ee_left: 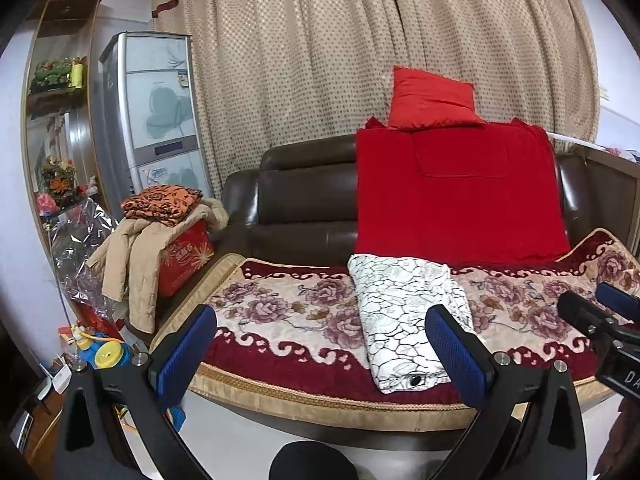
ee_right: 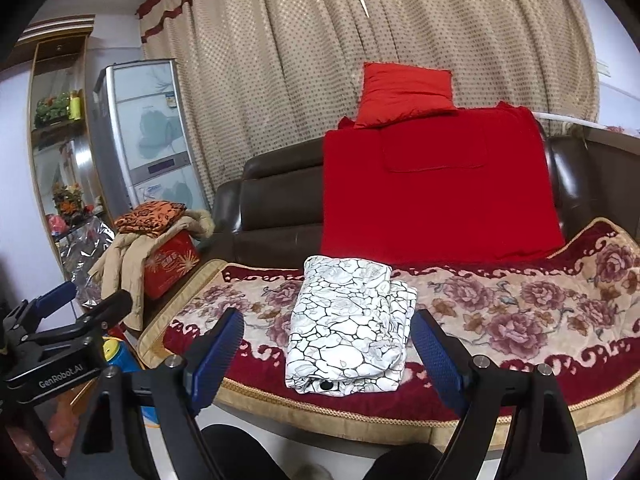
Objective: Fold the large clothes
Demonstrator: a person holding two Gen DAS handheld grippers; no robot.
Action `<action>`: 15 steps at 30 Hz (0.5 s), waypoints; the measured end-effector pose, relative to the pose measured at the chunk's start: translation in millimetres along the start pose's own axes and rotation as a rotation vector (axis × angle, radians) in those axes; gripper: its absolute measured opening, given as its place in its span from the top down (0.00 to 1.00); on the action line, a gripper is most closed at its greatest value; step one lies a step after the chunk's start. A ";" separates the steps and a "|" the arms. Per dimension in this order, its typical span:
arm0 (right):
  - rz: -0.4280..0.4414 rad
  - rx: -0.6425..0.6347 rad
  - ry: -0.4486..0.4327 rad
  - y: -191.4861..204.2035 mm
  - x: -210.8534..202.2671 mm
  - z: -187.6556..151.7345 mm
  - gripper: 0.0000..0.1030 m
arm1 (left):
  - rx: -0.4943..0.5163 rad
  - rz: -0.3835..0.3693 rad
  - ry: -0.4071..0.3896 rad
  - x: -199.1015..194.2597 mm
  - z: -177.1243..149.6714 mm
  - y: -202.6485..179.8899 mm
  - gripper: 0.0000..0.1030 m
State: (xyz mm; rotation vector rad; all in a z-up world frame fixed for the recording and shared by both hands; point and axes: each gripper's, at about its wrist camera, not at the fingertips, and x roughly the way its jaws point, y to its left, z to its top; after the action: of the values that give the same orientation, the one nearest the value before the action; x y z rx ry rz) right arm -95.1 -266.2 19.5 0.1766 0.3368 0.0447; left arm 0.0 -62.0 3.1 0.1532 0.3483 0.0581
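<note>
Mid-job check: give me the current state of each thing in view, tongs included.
White patterned garment: folded, lying on the sofa cover.
Left tongs: open, empty.
Right tongs: open, empty.
Red blanket: draped over sofa back.
Red pillow: on top.
Beige coat: unfolded, hanging over red box.

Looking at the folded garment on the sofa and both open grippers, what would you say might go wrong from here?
1. The white patterned garment lies near the front edge of the floral sofa cover; a nudge might slide it off.
2. Its upper layer sits loosely, so a one-sided grab by the right gripper may undo the fold.
3. The left gripper is close alongside; the two could collide.
</note>
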 end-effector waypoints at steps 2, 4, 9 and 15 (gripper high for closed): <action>0.000 0.003 0.008 0.6 0.5 -2.6 0.15 | 0.002 0.001 0.008 0.0 -2.5 1.7 0.00; 0.003 0.002 0.009 3.2 -1.7 -4.9 0.15 | -0.001 0.003 0.012 -1.3 -4.9 4.5 0.00; 0.012 -0.025 -0.010 14.6 -12.3 -4.4 0.15 | -0.015 0.012 0.001 -12.2 -7.0 13.5 0.00; 0.010 -0.052 -0.027 25.4 -19.4 2.4 0.15 | -0.024 0.003 -0.019 -17.5 -2.2 20.2 0.00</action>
State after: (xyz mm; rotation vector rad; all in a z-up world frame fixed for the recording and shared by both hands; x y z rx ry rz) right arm -112.9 -243.0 32.6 0.1277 0.3080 0.0605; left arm -17.8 -43.2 10.1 0.1303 0.3282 0.0635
